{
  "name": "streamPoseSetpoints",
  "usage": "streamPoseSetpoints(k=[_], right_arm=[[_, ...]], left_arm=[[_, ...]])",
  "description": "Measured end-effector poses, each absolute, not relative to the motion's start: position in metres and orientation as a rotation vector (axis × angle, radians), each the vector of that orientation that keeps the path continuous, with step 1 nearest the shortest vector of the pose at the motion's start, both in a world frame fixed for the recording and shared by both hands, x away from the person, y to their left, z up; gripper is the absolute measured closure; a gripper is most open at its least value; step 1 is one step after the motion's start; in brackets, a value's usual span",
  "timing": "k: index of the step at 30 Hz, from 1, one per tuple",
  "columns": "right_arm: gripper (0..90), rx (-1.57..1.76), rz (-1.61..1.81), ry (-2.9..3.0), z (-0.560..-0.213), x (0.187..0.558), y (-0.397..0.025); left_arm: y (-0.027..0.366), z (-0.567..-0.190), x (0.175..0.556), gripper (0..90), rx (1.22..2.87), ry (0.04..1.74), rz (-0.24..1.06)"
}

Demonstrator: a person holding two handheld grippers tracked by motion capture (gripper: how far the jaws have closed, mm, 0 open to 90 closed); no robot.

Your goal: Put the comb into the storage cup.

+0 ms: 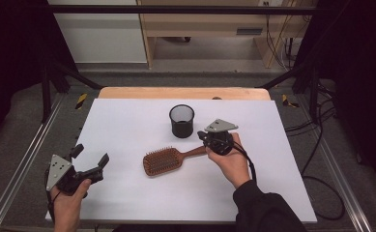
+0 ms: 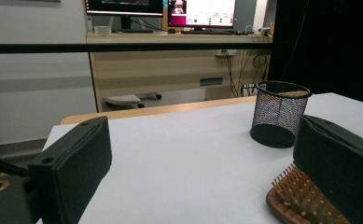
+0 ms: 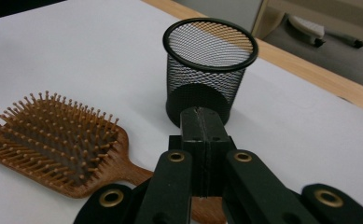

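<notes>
White sheeting covers the table (image 1: 127, 130) in a dark-curtained workspace, where a brown wooden paddle hairbrush (image 1: 164, 160) lies bristles up near the middle, its handle angled toward the right edge. The right gripper (image 1: 213, 140), held in the person's right hand (image 1: 230, 162), sits over that handle; in the right gripper view its jaws are pressed together, and whether the handle is pinched under them cannot be made out. A black wire-mesh pen cup (image 1: 181, 121) stands upright just behind the brush, toward the far edge, a likely destination for it. Near the front left corner the left gripper (image 1: 90, 162) waits with jaws spread wide, gripping nothing, apparently held clear. Its view cuts off most of the brush.
</notes>
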State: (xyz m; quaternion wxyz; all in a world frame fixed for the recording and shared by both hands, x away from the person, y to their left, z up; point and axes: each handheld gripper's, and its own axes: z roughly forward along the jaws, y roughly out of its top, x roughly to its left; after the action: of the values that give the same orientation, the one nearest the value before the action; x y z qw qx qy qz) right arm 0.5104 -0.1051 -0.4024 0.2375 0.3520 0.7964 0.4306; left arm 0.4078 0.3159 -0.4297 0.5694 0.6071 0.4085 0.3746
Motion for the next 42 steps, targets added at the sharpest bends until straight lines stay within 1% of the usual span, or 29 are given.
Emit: streamPoseSetpoints(k=[9, 20, 27, 36, 42], right_arm=[[90.0, 0.968, 1.106, 2.293, -0.421, 0.521, -0.079], [90.0, 0.985, 1.025, 2.38, -0.444, 0.529, -0.063], [90.0, 1.01, 0.962, 2.419, -0.463, 0.544, -0.053], [90.0, 1.006, 0.899, 2.503, -0.47, 0.546, -0.049], [90.0, 0.951, 0.881, 2.579, -0.467, 0.533, -0.047]], left_arm=[[0.316, -0.429, 0.408, 4.6, 1.425, 0.958, 0.877], [0.315, -0.43, 0.409, 4.5, 1.429, 0.957, 0.872], [0.315, -0.43, 0.409, 4.5, 1.435, 0.955, 0.871], [0.315, -0.43, 0.41, 4.5, 1.436, 0.953, 0.868], [0.315, -0.43, 0.41, 4.5, 1.436, 0.955, 0.868]])
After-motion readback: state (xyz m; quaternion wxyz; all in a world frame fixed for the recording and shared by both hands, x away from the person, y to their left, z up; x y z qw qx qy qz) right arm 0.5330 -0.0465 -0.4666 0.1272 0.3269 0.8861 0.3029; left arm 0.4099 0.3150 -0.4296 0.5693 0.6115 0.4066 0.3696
